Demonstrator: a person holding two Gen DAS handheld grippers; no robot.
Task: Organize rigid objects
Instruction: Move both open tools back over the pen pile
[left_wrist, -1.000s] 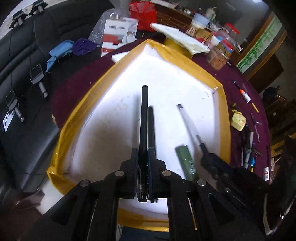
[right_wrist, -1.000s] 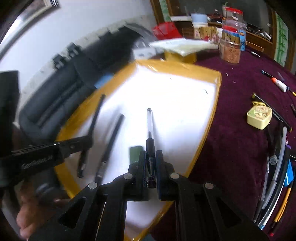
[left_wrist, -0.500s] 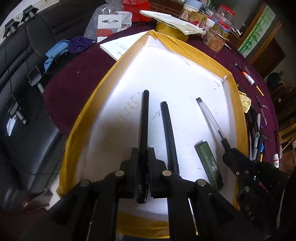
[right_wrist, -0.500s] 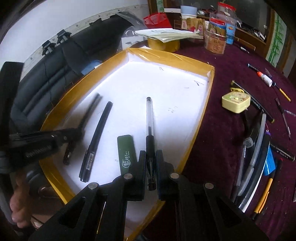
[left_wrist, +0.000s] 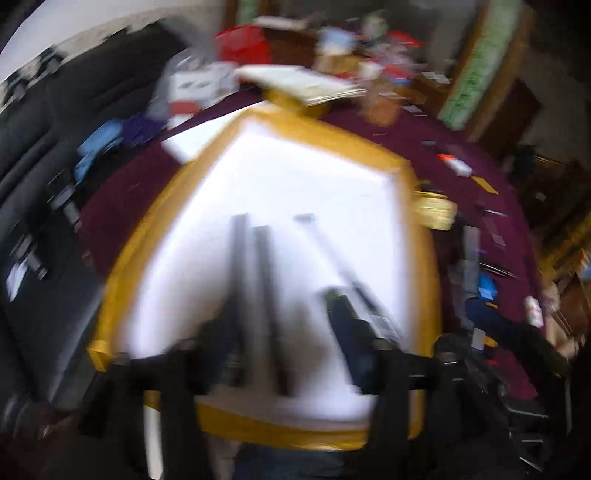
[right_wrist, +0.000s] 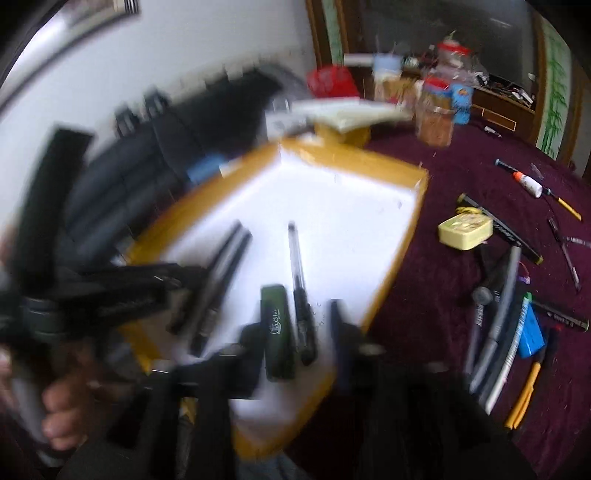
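Left wrist view, heavily blurred: no writing legible. White tray with yellow taped rim (left_wrist: 365, 147) on maroon-clothed bench (left_wrist: 458, 192); black sofa on left. Left gripper (left_wrist: 286, 343) jaws opening, nothing pinched; two black pens (left_wrist: 255, 266) lie side by side in tray between them, released since half a second ago.

Right wrist view: green case (right_wrist: 277, 328) bears white print, unreadable. Right gripper (right_wrist: 295, 339) jaws opening, apart; clear-barrel pen (right_wrist: 297, 266) lies in tray beside case, let go. Loose pens and markers (right_wrist: 498, 317) on cloth right of tray.
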